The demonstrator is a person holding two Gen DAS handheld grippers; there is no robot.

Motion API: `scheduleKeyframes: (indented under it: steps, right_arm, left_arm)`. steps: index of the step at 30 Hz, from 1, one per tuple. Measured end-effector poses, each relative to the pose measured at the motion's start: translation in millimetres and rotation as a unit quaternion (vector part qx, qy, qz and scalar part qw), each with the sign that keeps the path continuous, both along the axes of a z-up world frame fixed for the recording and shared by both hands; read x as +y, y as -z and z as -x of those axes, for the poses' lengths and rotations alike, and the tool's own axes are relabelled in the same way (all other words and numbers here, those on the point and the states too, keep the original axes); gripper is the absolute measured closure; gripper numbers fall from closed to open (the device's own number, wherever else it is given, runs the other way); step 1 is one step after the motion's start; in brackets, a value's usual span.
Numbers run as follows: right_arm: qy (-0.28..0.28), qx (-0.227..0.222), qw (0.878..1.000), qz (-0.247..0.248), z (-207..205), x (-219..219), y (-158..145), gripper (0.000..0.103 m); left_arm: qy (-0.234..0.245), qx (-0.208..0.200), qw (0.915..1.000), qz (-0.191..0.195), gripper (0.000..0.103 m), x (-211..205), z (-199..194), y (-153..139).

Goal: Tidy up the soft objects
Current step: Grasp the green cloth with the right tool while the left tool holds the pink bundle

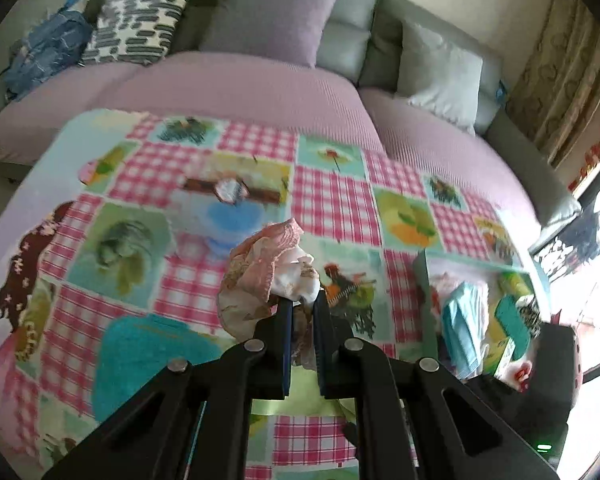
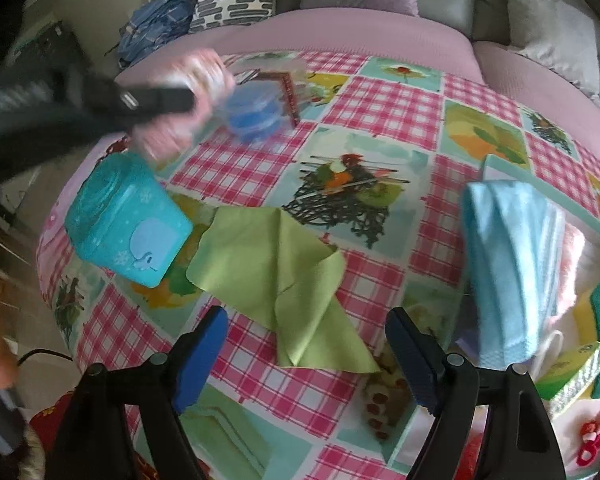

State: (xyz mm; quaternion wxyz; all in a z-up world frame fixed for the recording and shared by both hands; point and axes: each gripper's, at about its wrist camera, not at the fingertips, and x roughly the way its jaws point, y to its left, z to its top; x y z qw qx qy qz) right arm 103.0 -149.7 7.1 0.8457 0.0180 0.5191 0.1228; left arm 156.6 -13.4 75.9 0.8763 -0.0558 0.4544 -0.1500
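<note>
My left gripper is shut on a bunched pink and white cloth and holds it above the patchwork tablecloth. In the right wrist view the left gripper appears blurred at the upper left with the pink cloth hanging from it. My right gripper is open and empty, just above a green cloth that lies flat on the table. A folded light blue towel lies in a box at the right.
A teal tin with a whale picture stands at the table's left. A blue plastic container and a small book sit at the far side. A purple sofa with several cushions lies behind the table.
</note>
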Motion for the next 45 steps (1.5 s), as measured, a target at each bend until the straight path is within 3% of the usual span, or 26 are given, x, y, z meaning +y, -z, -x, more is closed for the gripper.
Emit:
scheduleKeyframes:
  steps: [11, 19, 24, 36, 45]
  right_arm:
    - [-0.03, 0.02, 0.999, 0.027, -13.3, 35.4, 21.8, 0.02]
    - [-0.047, 0.015, 0.994, 0.097, -19.1, 63.1, 36.0, 0.02]
    - [-0.043, 0.012, 0.994, 0.096, -24.8, 63.2, 37.3, 0.022]
    - [-0.002, -0.001, 0.996, 0.087, -49.3, 44.6, 34.4, 0.058]
    - [0.014, -0.004, 0.996, 0.087, -45.2, 39.7, 28.8, 0.086]
  left_arm:
    - [-0.091, -0.05, 0.9945, 0.015, 0.093, 82.9, 12.5, -35.5]
    - [-0.147, -0.029, 0.9884, 0.022, 0.093, 134.9, 13.1, -16.0]
    - [-0.167, -0.014, 0.9854, 0.028, 0.093, 153.6, 11.8, -1.8]
    - [-0.174, 0.009, 0.9842, 0.035, 0.093, 164.6, 6.0, 18.6]
    - [-0.17, 0.007, 0.9849, 0.034, 0.093, 163.4, 6.9, 15.3]
